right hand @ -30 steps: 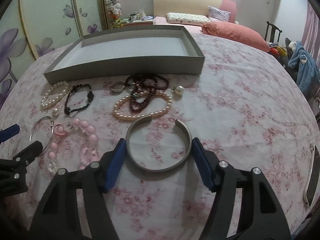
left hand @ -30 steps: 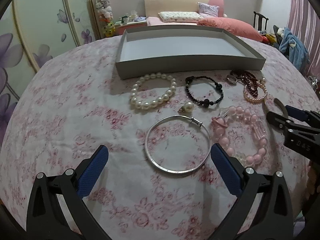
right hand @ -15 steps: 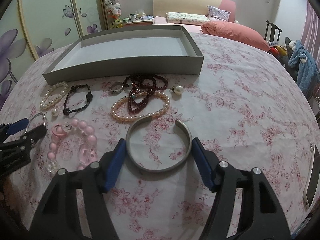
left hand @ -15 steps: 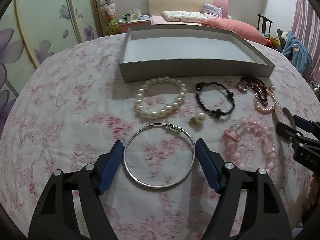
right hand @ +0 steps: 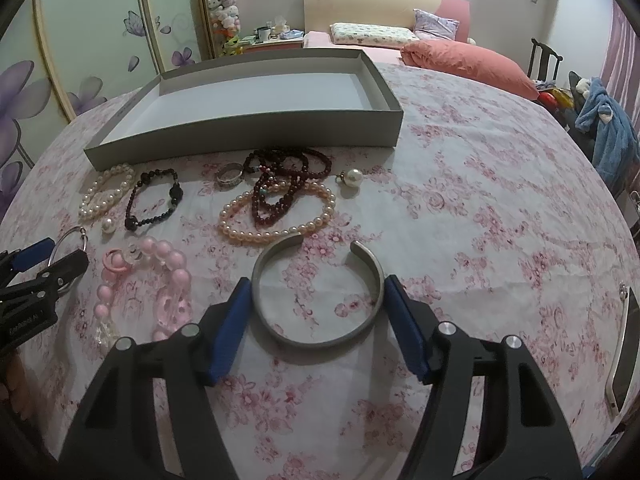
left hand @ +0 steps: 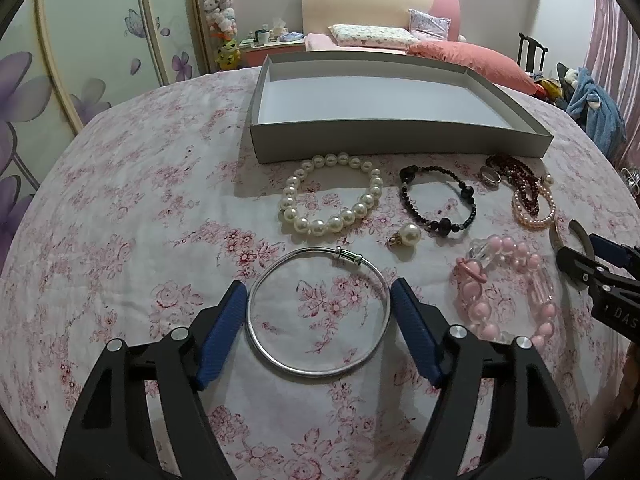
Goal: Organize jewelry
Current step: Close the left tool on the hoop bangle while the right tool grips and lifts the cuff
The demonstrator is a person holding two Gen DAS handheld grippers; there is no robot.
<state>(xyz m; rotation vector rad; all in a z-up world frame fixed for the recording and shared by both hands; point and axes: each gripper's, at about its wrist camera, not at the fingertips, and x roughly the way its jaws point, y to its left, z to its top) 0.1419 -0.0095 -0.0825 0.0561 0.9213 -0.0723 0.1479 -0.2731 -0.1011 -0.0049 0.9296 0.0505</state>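
A thin silver bangle lies on the floral cloth between the blue pads of my left gripper; the pads touch its sides. A grey open cuff lies between the pads of my right gripper, which touch it too. An empty grey tray stands beyond, also in the right wrist view. Between lie a white pearl bracelet, a black bead bracelet, a pink bead bracelet, a peach pearl strand and dark red beads.
A loose pearl pendant, another pearl pendant and a silver ring lie near the tray. A phone lies at the table's right edge. A bed and a chair stand behind the table.
My left gripper has moved up to the silver bangle and narrowed until its pads meet the bangle's sides. The right gripper has stayed around the grey cuff.
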